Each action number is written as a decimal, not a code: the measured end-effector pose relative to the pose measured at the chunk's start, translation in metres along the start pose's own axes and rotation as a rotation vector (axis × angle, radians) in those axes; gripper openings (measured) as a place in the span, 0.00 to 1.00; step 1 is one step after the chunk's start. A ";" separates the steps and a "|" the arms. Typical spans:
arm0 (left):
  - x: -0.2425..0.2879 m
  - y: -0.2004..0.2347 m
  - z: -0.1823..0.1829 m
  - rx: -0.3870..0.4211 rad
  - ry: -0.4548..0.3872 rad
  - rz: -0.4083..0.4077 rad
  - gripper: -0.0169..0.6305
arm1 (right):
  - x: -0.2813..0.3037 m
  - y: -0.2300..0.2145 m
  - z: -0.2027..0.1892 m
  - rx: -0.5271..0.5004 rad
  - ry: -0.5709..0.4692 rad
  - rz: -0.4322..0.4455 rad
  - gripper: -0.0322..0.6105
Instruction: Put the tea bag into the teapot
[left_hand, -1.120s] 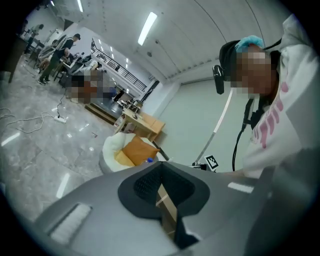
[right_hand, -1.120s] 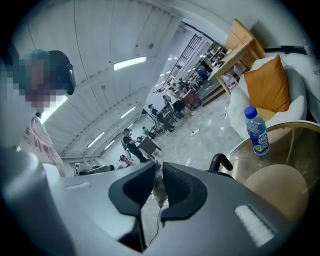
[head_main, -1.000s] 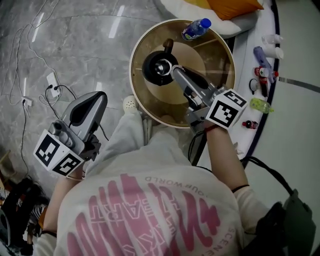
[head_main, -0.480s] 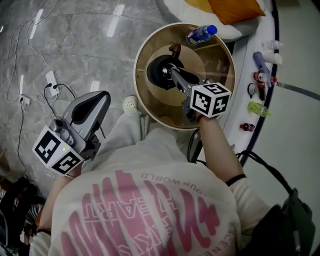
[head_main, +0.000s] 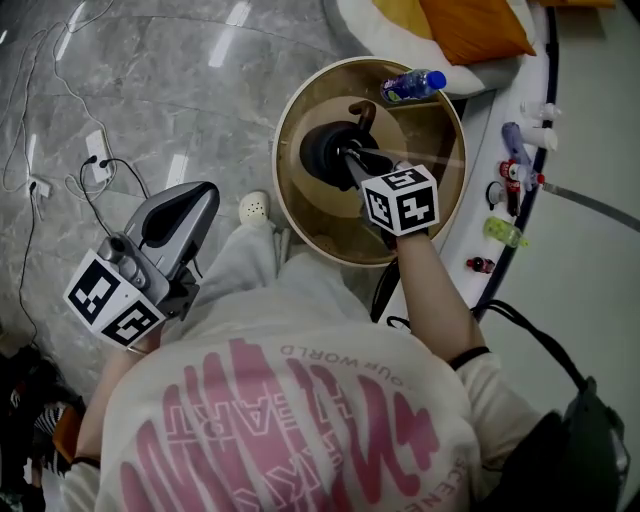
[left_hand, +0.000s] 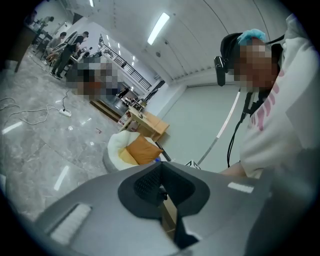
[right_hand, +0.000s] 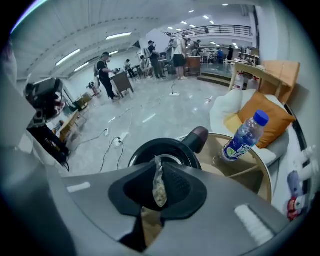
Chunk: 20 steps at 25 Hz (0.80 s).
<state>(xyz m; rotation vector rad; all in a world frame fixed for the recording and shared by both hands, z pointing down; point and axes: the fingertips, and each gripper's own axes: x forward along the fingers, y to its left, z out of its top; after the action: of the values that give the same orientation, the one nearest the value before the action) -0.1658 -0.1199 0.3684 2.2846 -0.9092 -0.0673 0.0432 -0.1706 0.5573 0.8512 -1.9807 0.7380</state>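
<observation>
A black teapot (head_main: 325, 150) with a brown handle (head_main: 362, 110) stands on the round wooden table (head_main: 300, 215). My right gripper (head_main: 350, 158) points steeply down over its mouth, shut on a small tea bag (right_hand: 159, 190). In the right gripper view the bag hangs upright between the pads (right_hand: 175, 187), with the teapot's open rim (right_hand: 167, 149) just beyond the fingertips. My left gripper (head_main: 190, 200) is held off to the left over the floor, away from the table. Its jaws are shut with nothing between them (left_hand: 161, 187).
A water bottle (head_main: 412, 85) lies at the table's far edge. Behind it is a white beanbag with an orange cushion (head_main: 470, 25). Small bottles (head_main: 510, 180) lie along the white strip at right. Cables and a power strip (head_main: 95, 160) trail on the marble floor at left.
My right gripper has tipped downward and sunk toward the teapot's mouth, its marker cube swinging closer to the pot. The left gripper has drifted only slightly.
</observation>
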 end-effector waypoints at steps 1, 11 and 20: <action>-0.003 0.003 0.000 -0.007 -0.003 0.001 0.05 | 0.003 0.002 -0.001 -0.034 0.031 -0.011 0.12; -0.033 0.014 0.001 -0.040 -0.081 0.095 0.05 | 0.021 0.005 -0.004 -0.292 0.223 -0.065 0.12; -0.055 -0.023 -0.014 -0.072 -0.157 0.248 0.05 | 0.024 0.008 0.002 -0.495 0.279 -0.029 0.11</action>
<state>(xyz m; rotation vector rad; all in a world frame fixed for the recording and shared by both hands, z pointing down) -0.1899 -0.0654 0.3546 2.1057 -1.2448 -0.1703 0.0263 -0.1742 0.5757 0.4511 -1.7806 0.3030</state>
